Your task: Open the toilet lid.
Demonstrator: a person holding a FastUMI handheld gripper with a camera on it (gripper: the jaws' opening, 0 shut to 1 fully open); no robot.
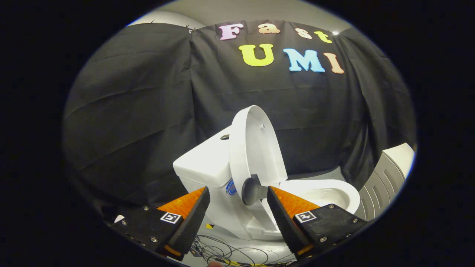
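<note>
My gripper [237,207] sits low centre of frame, fingers wide apart, gripping nothing. Toilet lid [252,148] stands upright against tank [204,163]; dark knob [251,191] between fingers, just ahead.

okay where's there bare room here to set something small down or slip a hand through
The flat tank top left of the raised lid is bare apart from its flush button. The open gripper has a free gap between its fingers. The floor below is crowded with cables.
</note>
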